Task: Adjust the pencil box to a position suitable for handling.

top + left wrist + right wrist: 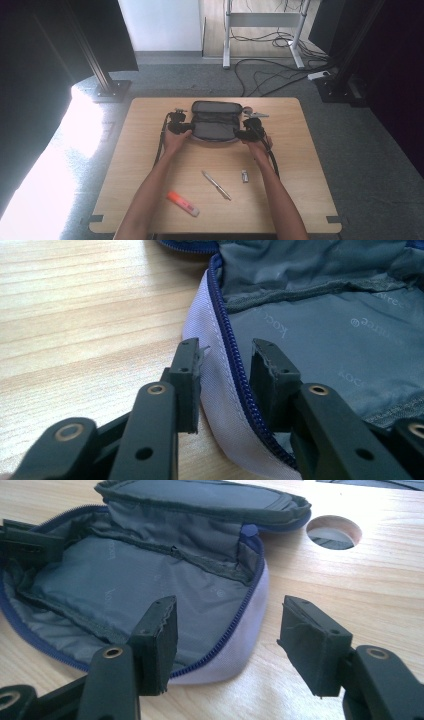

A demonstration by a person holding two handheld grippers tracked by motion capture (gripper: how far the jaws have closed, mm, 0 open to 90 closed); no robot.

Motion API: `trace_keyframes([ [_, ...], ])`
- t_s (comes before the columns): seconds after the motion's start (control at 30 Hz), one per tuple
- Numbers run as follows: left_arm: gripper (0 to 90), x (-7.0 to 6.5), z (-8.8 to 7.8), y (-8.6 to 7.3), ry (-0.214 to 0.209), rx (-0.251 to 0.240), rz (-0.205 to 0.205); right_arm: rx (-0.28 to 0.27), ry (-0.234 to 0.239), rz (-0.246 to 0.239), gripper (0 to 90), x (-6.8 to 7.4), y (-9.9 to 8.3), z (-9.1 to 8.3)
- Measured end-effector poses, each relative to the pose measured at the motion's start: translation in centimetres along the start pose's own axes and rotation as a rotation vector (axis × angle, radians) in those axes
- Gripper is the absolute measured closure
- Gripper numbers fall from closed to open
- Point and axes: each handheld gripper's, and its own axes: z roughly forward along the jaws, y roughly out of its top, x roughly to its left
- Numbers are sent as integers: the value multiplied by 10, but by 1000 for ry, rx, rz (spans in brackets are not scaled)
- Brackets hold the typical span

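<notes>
Left gripper (225, 372) straddles, jaws part-open, the left wall of the grey fabric pencil case (215, 127) lying unzipped near the wooden table's (125, 170) far edge, while right gripper (227, 640) hangs open about its right wall, so opening-and-steadying seems underway, and clamping both rims likely comes next.

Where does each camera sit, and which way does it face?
High view: above the person's side, looking forward and down; forearms, left gripper and right gripper flank the open pencil case.
Left gripper view: along its jaws straddling the case's zipper edge.
Right gripper view: along its open jaws toward the case.
Shared: the case, the table.
</notes>
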Motion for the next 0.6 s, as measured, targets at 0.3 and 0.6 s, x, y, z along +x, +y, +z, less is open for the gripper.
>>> trace_keyframes([
  [0.3, 684, -1, 0, 0, 9, 1, 4, 35, -36, -12, 456, 4, -1, 17],
  [0.6, 712, 0, 1, 0, 12, 5, 10, 76, -22, 12, 575, -2, -7, 29],
])
